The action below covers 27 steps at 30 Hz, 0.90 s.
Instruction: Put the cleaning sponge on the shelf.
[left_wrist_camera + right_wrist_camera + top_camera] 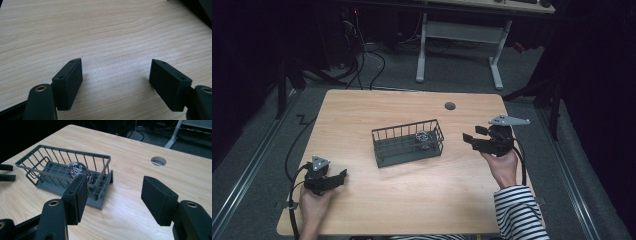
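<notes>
A grey wire basket (407, 131) stands in the middle of the wooden table (362, 110). A coiled metal scourer (422, 138) lies inside it at its right end. My right gripper (472, 135) hovers just right of the basket, pointing left at it, jaws open with nothing between them. In the right gripper view the basket (62, 151) and scourer (78, 171) sit beyond my right gripper (115, 190). My left gripper (343, 176) rests near the table's front left corner, open. The left gripper view has bare wood between the jaws of the left gripper (116, 72).
A round cable hole (450, 106) sits in the table behind the basket, towards the right. The table's front edge (412, 233) is close to both hands. Beyond the table stand a white desk frame (422, 50) and cables on the dark floor.
</notes>
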### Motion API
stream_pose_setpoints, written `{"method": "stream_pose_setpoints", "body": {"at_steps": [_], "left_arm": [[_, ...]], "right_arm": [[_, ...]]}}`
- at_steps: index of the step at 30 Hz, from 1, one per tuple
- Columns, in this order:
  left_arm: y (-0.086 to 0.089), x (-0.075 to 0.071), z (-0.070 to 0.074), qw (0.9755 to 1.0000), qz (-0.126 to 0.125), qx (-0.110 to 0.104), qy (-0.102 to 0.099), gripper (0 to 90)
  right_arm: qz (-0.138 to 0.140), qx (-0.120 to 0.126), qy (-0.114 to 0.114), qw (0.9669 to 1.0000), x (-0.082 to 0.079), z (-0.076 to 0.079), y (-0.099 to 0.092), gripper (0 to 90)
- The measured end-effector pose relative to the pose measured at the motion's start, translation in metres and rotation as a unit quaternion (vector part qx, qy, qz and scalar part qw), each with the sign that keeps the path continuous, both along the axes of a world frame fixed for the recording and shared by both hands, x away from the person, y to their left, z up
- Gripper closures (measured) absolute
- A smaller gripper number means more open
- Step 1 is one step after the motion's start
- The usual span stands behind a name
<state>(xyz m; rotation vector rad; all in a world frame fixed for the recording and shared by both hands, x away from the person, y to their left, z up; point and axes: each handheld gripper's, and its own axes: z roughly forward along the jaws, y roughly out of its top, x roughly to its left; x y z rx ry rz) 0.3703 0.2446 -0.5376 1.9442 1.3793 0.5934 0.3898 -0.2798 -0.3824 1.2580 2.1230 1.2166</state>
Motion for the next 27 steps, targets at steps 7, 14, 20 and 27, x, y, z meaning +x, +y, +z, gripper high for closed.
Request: {"method": "stream_pose_setpoints", "body": {"at_steps": [7, 14, 20, 27], "left_arm": [[0.0, 0.0, 0.0, 1.0, 0.0, 0.0, 0.0, 27.0], [0.0, 0.0, 0.0, 1.0, 0.0, 0.0, 0.0, 27.0], [0.0, 0.0, 0.0, 1.0, 0.0, 0.001, 0.0, 27.0], [0.0, 0.0, 0.0, 1.0, 0.0, 0.001, 0.0, 27.0]], "right_arm": [[-0.014, 0.009, -0.008, 0.9998, -0.011, -0.001, -0.017, 38.6], [-0.026, 0.016, -0.007, 0.9995, -0.02, -0.008, -0.029, 38.6], [-0.036, 0.021, -0.012, 0.999, -0.029, -0.014, -0.039, 39.3], [-0.044, 0.027, -0.013, 0.9986, -0.038, -0.023, -0.047, 39.3]]}}
